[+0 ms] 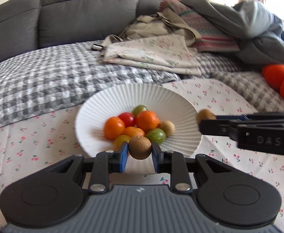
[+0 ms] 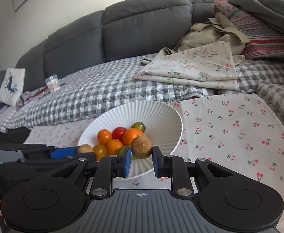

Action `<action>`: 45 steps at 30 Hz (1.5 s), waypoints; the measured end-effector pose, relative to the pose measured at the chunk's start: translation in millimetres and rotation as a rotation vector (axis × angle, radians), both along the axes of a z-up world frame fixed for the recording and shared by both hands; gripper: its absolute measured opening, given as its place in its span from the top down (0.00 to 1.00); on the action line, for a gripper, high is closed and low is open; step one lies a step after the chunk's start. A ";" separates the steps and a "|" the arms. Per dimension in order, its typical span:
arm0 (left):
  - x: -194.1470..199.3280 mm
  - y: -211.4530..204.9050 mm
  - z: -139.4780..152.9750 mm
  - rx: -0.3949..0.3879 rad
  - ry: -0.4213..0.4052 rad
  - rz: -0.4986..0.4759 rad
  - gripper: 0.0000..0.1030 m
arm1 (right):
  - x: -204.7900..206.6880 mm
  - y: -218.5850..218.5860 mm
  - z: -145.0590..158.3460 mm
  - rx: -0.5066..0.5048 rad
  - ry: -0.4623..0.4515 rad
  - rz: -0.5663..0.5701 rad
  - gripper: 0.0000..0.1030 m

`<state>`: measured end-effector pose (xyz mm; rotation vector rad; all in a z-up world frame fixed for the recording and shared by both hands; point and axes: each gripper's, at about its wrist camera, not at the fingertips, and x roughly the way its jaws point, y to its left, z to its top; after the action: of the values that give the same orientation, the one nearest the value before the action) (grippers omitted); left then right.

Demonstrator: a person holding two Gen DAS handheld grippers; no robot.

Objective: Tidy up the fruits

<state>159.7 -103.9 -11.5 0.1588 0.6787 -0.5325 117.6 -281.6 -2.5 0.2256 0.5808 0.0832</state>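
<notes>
Right now both grippers hang over the white ribbed bowl [image 1: 107, 101], each with a brown kiwi pinched between its blue-padded fingers. The left gripper [image 1: 140, 151] grasps its kiwi [image 1: 140, 147] at the near rim of the bowl, the fruit pressed between the two pads, and just beyond its fingers lies the pile of fruit: two oranges [image 1: 147, 120], a red tomato [image 1: 126, 118], green tomatoes [image 1: 156, 136] and a pale round fruit [image 1: 167, 128] to the right of the heap. The right gripper [image 2: 141, 153] likewise clenches its own kiwi [image 2: 141, 147], which hangs above the bowl's near right side in the right wrist view, with the same heap just ahead and to the left of its fingers. In the left wrist view the right gripper reaches in from the right, its kiwi [image 1: 205, 115] at the bowl's right rim; in the right wrist view the left gripper comes in from the left, its kiwi [image 2: 85, 148] over the near left rim. The bowl sits on a cherry-print cloth [image 2: 229, 132]. Beyond it a grey checked blanket [image 2: 83, 95] covers a grey sofa [image 2: 142, 23], with folded floral fabric [image 2: 196, 68] farther back on the right.
</notes>
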 end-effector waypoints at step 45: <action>-29.9 49.4 31.4 -0.042 0.027 0.277 0.33 | -32.0 -11.2 26.9 0.077 -0.034 -0.063 0.63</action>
<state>129.7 -54.5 19.9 0.0170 0.7017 -0.2826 85.6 -292.8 24.4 0.3161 0.5369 0.0482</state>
